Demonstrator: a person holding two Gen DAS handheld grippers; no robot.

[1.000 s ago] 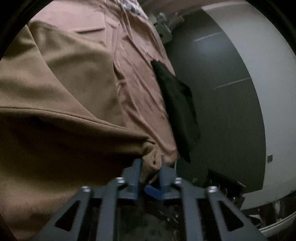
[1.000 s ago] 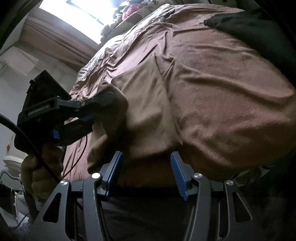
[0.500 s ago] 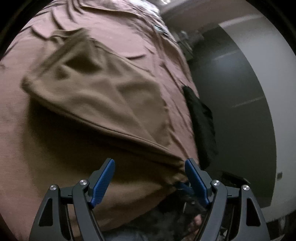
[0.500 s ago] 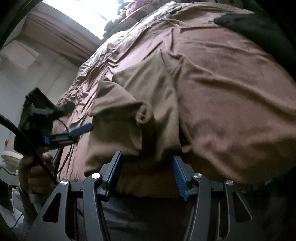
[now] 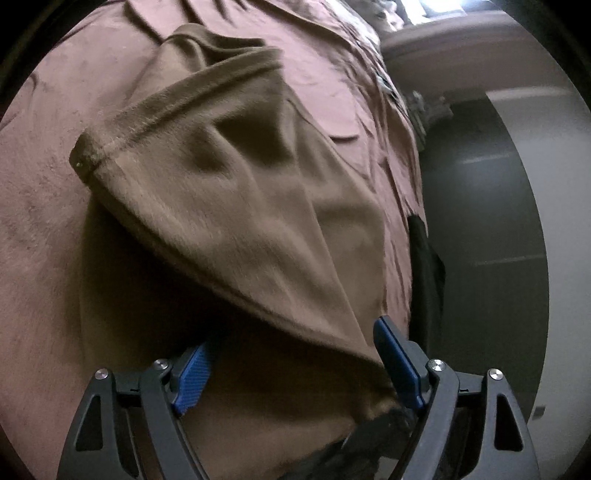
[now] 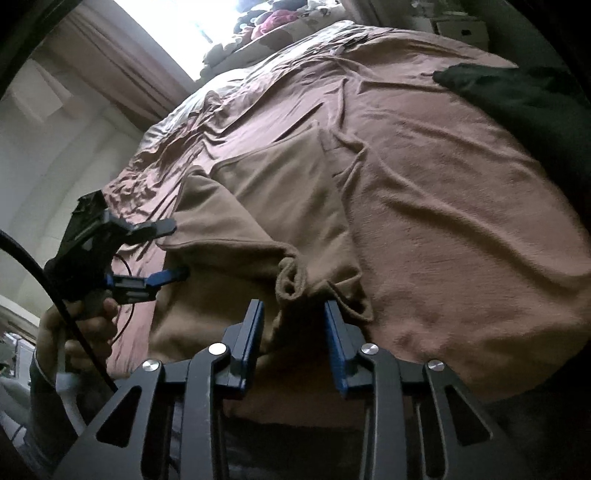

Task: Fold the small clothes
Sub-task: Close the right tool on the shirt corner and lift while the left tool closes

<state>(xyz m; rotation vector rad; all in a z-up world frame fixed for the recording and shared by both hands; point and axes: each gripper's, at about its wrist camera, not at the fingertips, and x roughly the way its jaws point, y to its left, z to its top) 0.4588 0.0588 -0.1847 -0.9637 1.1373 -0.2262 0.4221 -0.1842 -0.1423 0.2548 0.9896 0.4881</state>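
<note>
A tan garment lies on the pinkish-brown bed cover, one flap folded over itself with its hemmed edge on top. My left gripper hovers over the garment's near edge, jaws wide and still opening, holding nothing. In the right wrist view the tan garment has a rolled corner just ahead of my right gripper. Its jaws are closing around that corner, and the pads do not press on it. The left gripper shows at the left, open beside the garment's left edge, in a person's hand.
A black garment lies at the bed's far right edge and hangs over the side as the black garment. The bed cover is wrinkled. A grey floor and white wall lie beyond the bed; a pile of clothes sits under the window.
The left gripper let go of the tan corner, opened wide and drew back left; the folded flap now rests on the garment. The right jaws narrowed around the rolled corner.
</note>
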